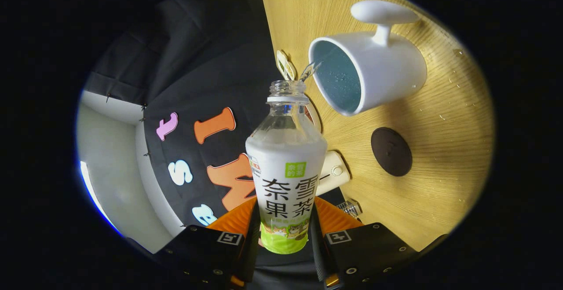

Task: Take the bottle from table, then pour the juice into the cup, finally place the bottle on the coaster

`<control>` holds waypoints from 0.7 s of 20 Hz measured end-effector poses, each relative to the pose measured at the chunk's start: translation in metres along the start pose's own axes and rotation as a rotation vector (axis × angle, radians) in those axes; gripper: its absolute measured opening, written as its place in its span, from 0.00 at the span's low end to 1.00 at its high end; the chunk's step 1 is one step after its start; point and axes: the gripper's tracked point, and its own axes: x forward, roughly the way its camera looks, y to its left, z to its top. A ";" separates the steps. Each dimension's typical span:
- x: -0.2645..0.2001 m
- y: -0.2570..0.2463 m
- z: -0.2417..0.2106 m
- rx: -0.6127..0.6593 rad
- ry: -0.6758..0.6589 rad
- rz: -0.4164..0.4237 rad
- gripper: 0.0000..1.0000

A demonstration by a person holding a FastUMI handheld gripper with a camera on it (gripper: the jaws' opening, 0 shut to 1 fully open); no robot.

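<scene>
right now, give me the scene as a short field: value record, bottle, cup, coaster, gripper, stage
gripper: gripper shut on the bottle, one finger on each side of its lower body
bottle: bottle uncapped, tipped so its mouth points at the cup
pour: thin stream leaving the bottle mouth toward the cup's opening
cup: white cup with a handle, standing on the wooden table, just beyond the bottle mouth
coaster: dark round coaster on the table beside the cup, nothing on it
stage: pouring under way; bottle not yet placed on the coaster
</scene>
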 end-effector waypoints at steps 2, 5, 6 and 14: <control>0.000 0.002 0.000 0.017 0.003 0.006 0.54; 0.003 0.005 -0.002 0.049 -0.002 0.016 0.54; 0.003 0.006 -0.002 0.059 -0.002 0.021 0.54; 0.008 0.017 -0.009 0.159 0.000 0.050 0.54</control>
